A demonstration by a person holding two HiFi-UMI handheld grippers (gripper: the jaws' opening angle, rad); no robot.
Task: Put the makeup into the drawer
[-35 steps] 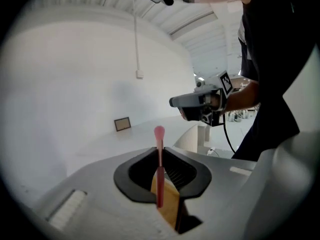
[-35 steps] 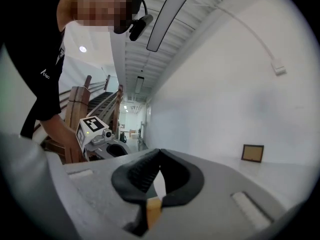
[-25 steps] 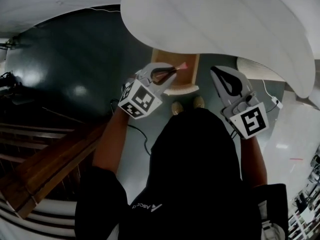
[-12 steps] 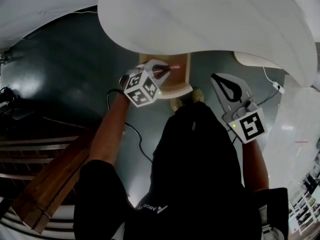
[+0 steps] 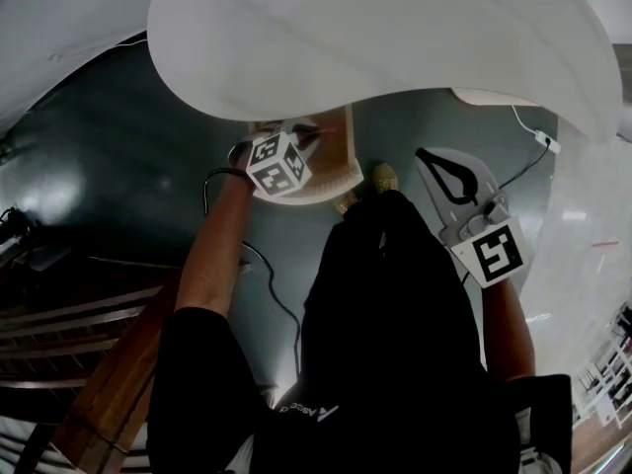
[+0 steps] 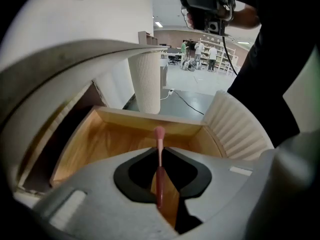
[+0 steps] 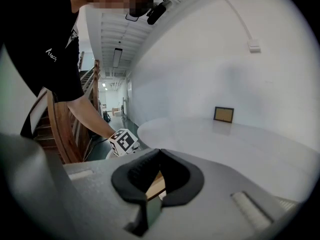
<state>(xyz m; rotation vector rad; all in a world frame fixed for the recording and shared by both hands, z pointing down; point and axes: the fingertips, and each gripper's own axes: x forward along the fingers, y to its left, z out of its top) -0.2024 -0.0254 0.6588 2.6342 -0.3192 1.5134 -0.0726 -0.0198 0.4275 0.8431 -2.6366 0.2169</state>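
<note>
My left gripper (image 5: 308, 134) is shut on a pink makeup brush (image 6: 159, 156). The brush's tuft (image 6: 159, 132) sticks out past the jaw tips. In the left gripper view the gripper (image 6: 160, 154) points steeply down into an open wooden drawer (image 6: 117, 136) under the white round table (image 5: 375, 38), and the brush hangs above the drawer's floor. In the head view the drawer (image 5: 339, 156) shows just below the table's edge. My right gripper (image 5: 427, 154) hangs to the right of the drawer, its jaws (image 7: 159, 153) closed with nothing between them.
The drawer has a white ribbed curved front (image 6: 235, 129), and the table stands on a ribbed white pedestal (image 6: 147, 81). A black cable (image 5: 267, 275) trails over the dark floor. Wooden stairs and railings (image 5: 109, 383) rise at the left. The person's shoe (image 5: 384, 176) is near the drawer.
My left gripper has sunk from in front of the table down to the open drawer, tipping steeply downward with the brush. The right gripper has dropped a little.
</note>
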